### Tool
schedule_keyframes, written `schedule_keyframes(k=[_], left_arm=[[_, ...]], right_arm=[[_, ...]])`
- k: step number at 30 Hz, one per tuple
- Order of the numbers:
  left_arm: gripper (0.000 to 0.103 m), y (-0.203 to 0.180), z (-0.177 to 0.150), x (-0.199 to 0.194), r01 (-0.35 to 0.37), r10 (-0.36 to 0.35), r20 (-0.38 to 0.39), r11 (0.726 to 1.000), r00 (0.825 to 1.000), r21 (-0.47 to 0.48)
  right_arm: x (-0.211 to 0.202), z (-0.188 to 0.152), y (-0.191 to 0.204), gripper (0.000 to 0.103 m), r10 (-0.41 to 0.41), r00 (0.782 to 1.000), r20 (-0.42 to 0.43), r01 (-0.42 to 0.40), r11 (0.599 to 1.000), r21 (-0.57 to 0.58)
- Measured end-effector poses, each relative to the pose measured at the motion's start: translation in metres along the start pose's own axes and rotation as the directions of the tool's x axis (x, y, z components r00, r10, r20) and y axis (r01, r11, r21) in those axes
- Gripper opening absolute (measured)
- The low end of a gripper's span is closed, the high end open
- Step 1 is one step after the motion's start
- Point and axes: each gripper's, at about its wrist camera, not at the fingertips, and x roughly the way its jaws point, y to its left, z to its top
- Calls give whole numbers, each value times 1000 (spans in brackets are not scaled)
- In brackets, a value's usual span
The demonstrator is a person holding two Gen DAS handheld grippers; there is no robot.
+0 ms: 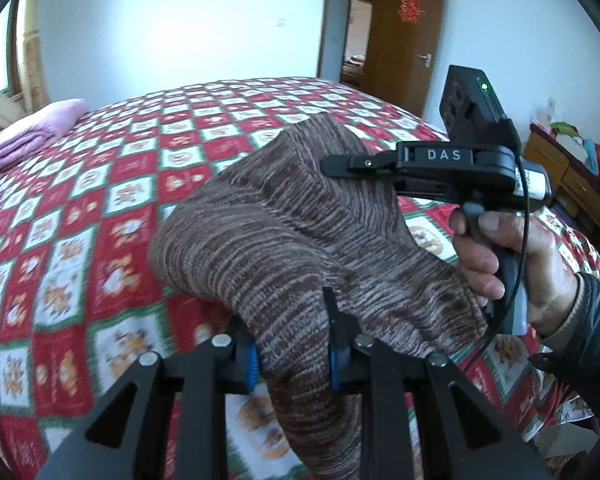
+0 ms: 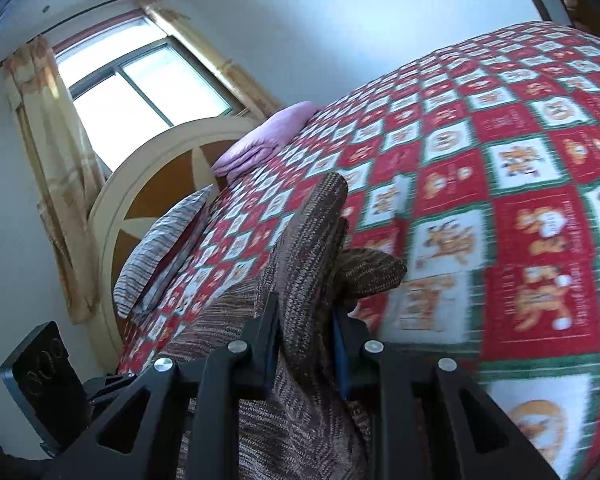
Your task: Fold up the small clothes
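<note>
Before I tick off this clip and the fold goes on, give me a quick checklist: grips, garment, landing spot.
1. Left gripper shut on the brown knit garment: ok, fabric is pinched between its blue pads.
2. Right gripper shut on the same garment: ok, knit is bunched between its jaws.
3. Garment lifted off the checked bedspread: partly; whether the hanging end touches it, cannot tell.
4. Garment spread flat between the grips: not ok, it sags and bunches.
5. Bedspread ahead free for laying down: ok; the folded pink blanket lies far off.
</note>
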Motion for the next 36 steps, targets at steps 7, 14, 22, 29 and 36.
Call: schedule_keyframes(k=[7,14,22,29,36], left_arm=[[25,38,-18,-28,-35,38,31,996,999,-80],[25,60,-37,-47,-80,86,46,989,995,-121],[25,82,-51,-64,-107,118,63,981,991,-162],[25,96,-63,-80,-140,155,72,973,985,-183],[25,115,-79,-80,-173,184,41,965,982,-196]], right_arm=[[37,-4,36,23,50,998,-39,-52,998,-43],[71,-8,63,23,97,992,-83,-102,993,-63],[100,-10,93,23,124,985,-122,-135,987,-89],[126,-11,111,23,142,977,-162,-158,983,-91],[157,-19,126,23,145,967,-210,-169,981,-98]])
